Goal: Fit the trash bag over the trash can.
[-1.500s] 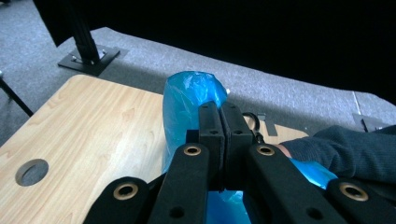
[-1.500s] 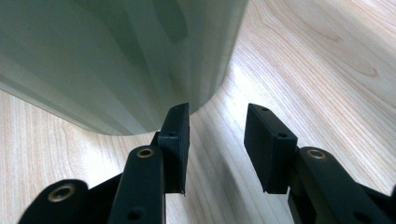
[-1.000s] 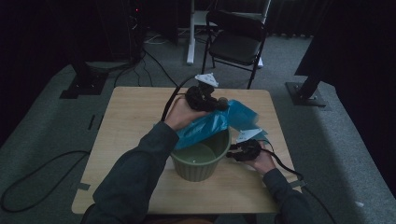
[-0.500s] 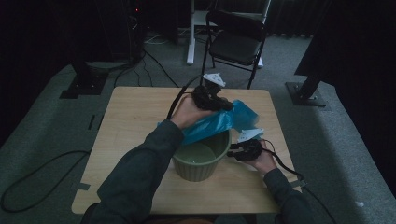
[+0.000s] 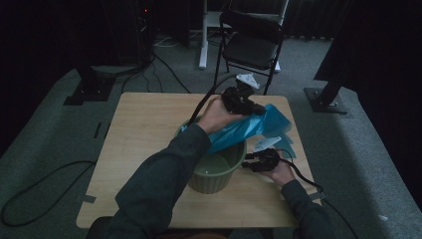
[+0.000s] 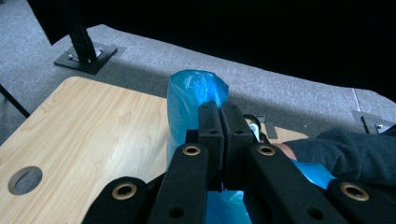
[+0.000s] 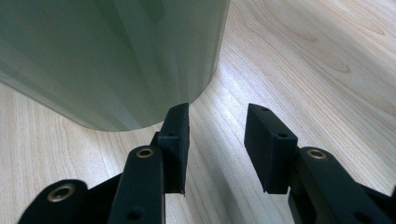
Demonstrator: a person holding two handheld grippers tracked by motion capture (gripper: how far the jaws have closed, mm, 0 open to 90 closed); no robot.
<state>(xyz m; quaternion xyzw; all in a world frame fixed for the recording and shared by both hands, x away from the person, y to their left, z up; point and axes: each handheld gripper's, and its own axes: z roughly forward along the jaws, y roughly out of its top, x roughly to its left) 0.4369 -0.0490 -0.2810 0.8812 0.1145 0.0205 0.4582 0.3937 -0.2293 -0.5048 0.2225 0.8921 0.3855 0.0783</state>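
**Lining the bin with the blue bag**

My left gripper (image 5: 247,105) is pressed together on the blue bag (image 5: 249,128), pinching its edge and holding it up over the far rim of the bin (image 5: 219,169) so the plastic can stretch across the opening. The bag drapes from the jaws down into the bin. My right gripper (image 7: 217,140) sits low on the table (image 5: 144,129) just beside the bin's wall, jaws spread with nothing between them, probably to steady the bin or catch the near edge next.

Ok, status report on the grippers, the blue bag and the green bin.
Left gripper shut on blue bag, stretched over green bin. Right gripper open, empty, beside bin wall. Nothing in the way.
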